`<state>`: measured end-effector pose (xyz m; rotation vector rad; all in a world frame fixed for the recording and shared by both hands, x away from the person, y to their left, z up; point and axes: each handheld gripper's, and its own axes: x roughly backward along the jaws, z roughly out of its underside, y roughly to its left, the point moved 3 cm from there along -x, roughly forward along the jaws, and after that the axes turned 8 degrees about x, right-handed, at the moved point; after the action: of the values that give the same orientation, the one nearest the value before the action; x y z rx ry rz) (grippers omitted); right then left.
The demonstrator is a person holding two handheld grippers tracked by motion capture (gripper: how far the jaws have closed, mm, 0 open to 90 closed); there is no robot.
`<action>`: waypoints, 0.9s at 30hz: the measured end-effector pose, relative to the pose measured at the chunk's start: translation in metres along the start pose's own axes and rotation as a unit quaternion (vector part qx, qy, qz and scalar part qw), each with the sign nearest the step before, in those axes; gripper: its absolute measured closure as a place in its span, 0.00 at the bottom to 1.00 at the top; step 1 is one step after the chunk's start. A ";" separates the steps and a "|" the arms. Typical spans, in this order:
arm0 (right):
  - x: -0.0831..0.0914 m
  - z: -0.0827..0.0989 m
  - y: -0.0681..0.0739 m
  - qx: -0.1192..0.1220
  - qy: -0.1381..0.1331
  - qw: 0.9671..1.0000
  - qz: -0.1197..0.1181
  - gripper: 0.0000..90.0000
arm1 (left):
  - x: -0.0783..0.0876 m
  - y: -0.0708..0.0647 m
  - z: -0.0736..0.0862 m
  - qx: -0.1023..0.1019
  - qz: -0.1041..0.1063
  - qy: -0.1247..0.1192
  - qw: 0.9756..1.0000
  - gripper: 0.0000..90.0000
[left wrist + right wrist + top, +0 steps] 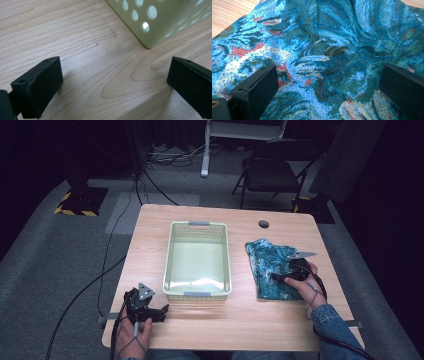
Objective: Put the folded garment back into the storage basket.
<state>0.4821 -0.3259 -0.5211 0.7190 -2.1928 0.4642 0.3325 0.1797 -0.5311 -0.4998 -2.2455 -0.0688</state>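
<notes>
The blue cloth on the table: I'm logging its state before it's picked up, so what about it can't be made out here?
- High view: the right tongs and hand cover part of the blue cloth.
- Right gripper view: the picture edges cut off the cloth's outline.
- Neither view shows its underside, or how many layers there are.

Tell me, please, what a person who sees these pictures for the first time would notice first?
The eye goes first to the blue patterned cloth, crumpled on the right part of the wooden table, where the right gripper is spread open over it. Next comes the pale green basket with holes in its walls, standing empty in the middle of the table. The left gripper rests open at the near left corner, just beside one basket corner.
</notes>
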 end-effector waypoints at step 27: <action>0.014 -0.007 0.014 0.005 0.030 1.000 -0.003 0.59 | 0.000 0.000 0.000 0.000 0.000 0.000 1.000 0.00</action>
<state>0.4699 -0.3161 -0.5072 0.7083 -2.1319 0.4871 0.3325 0.1797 -0.5311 -0.5007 -2.2451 -0.0694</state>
